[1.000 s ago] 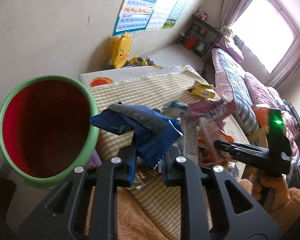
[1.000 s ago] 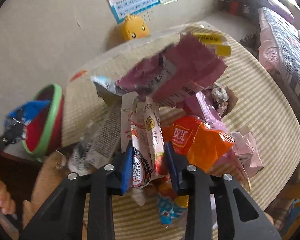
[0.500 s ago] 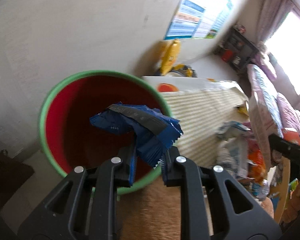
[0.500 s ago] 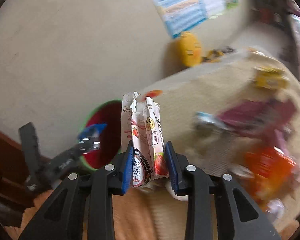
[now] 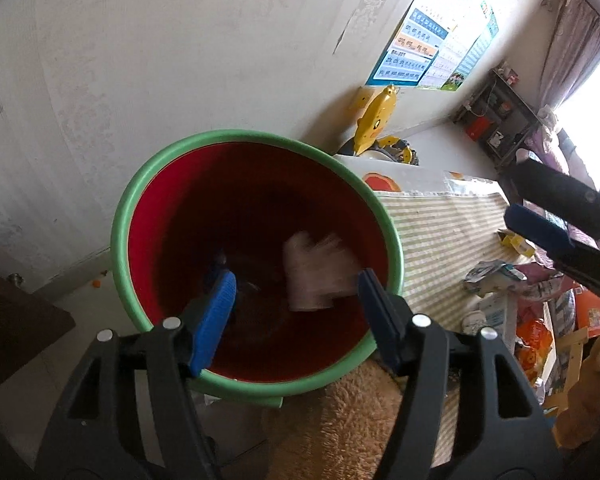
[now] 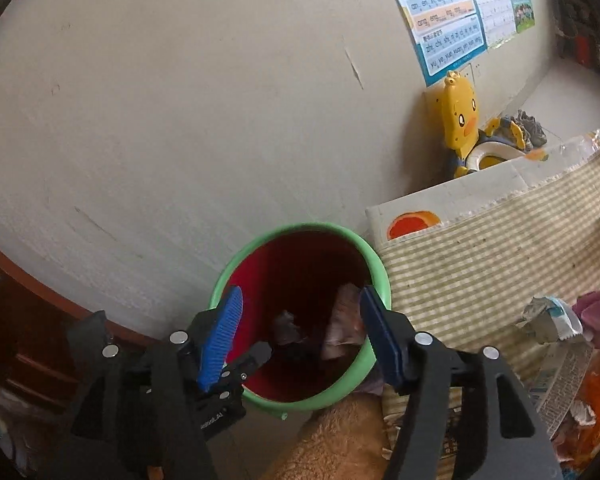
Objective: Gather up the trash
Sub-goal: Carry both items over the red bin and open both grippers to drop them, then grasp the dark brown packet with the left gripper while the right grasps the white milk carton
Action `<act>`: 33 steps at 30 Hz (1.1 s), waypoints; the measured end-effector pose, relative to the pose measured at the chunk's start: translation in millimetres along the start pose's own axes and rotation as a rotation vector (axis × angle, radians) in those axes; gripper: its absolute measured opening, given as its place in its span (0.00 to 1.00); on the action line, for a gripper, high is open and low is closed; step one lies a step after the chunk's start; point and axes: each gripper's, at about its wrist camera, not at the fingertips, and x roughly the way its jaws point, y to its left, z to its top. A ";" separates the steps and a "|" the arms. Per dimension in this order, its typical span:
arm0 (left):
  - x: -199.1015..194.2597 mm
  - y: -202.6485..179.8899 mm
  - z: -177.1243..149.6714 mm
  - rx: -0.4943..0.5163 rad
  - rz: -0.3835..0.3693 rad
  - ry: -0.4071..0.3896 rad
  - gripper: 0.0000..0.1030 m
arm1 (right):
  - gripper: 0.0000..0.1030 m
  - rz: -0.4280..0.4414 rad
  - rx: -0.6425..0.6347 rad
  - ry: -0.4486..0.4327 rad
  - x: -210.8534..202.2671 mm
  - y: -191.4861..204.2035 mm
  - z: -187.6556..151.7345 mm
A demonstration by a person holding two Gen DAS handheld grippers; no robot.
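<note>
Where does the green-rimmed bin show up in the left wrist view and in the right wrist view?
Left wrist view: the bin fills the centre, just past the open fingers.
Right wrist view: the bin sits low at centre, smaller, between the open fingers.
Shared landmark: the yellow duck toy against the wall, up and right of the bin.

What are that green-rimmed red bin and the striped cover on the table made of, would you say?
The bin looks like moulded plastic: smooth, evenly coloured red wall, rounded green rim with a soft sheen. The table cover seems to be woven cloth, matte, with green and cream stripes and a frayed edge near the wall. Both are guesses from looks alone.
</note>
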 end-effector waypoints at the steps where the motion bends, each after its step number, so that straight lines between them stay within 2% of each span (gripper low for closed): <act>1: -1.5 -1.5 -0.5 0.004 -0.005 -0.002 0.59 | 0.58 -0.012 0.000 -0.007 -6.3 -3.3 -1.4; 4: -5.5 -10.8 -1.4 0.032 -0.039 -0.006 0.59 | 0.58 -0.062 -0.011 -0.046 -29.3 -19.5 -7.1; 9: -5.6 -50.3 -6.4 0.187 -0.113 0.008 0.59 | 0.58 -0.161 0.045 -0.122 -79.6 -59.0 -30.4; 12: -0.4 -83.6 -19.4 0.317 -0.167 0.047 0.59 | 0.58 -0.256 0.100 -0.173 -112.9 -87.4 -57.3; 15: 14.5 -118.8 -42.2 0.487 -0.220 0.142 0.59 | 0.58 -0.327 0.164 -0.188 -136.4 -111.2 -87.6; 20: 37.8 -156.3 -84.2 0.756 -0.182 0.236 0.59 | 0.58 -0.354 0.282 -0.197 -158.9 -143.0 -116.9; 25: 60.9 -167.6 -92.3 0.806 -0.141 0.312 0.62 | 0.58 -0.317 0.310 -0.222 -170.5 -149.0 -124.3; 27: 69.9 -168.7 -91.9 0.804 -0.111 0.332 0.62 | 0.58 -0.303 0.302 -0.223 -171.7 -146.7 -125.0; 30: 75.8 -164.7 -88.3 0.776 -0.116 0.363 0.65 | 0.58 -0.277 0.312 -0.219 -171.2 -144.7 -126.7; 33: 78.6 -168.5 -90.5 0.791 -0.098 0.377 0.68 | 0.58 -0.262 0.324 -0.211 -170.3 -146.3 -130.2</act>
